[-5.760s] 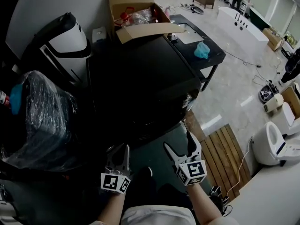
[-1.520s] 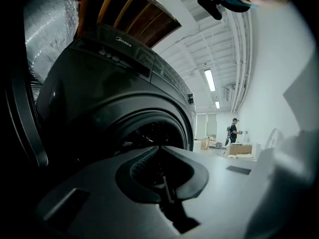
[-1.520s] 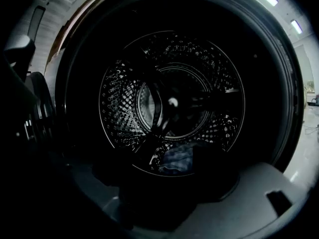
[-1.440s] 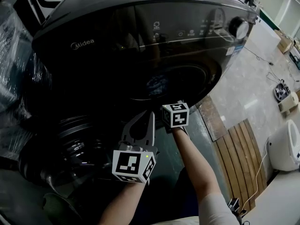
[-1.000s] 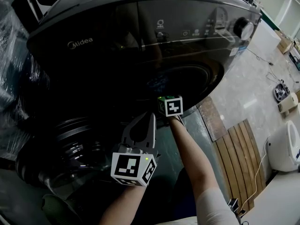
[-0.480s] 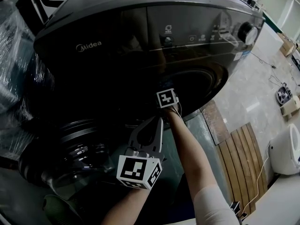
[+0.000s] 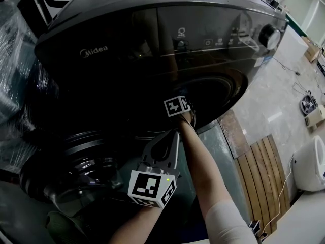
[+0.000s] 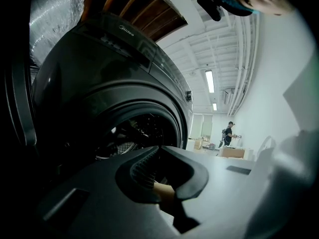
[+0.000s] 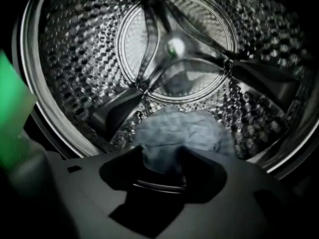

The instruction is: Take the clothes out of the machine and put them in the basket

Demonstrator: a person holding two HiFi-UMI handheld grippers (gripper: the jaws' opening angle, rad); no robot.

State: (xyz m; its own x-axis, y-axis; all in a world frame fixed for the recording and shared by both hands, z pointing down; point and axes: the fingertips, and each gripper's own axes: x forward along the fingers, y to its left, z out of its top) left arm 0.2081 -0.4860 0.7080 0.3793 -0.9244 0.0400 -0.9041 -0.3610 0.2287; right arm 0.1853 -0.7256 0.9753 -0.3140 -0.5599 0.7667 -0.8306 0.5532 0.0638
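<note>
head view, left to right: at 8 o'clock the open door point(image 7: 71, 159) of the washing machine point(image 7: 127, 50) hangs swung aside, so the mouth of the drum is free. just right of it the left gripper point(image 7: 175, 134) hovers outside the machine, pointing level at the front. its jaws are pressed together on nothing (parked clear, i judge, so the other tool has room). further right a marker cube point(image 7: 176, 105) sits at the rim of the opening, with the forearm behind it reaching in and down.

right gripper view: the right gripper point(image 9: 162, 152) tips down toward the floor of the drum point(image 9: 89, 59), where the task's thing lies. this is a pale crumpled cloth point(image 9: 184, 131) at 6 o'clock, below the hub. the jaws have just been closing and the cloth fills the gap between them, so they look to be pinching its near fold, ready for a pull out toward the door.

the cloth is a low heap, and its long axis runs from 9 to 3 o'clock across the drum floor. one bunched end points at 6 o'clock into the jaws. no basket shows in any view.
</note>
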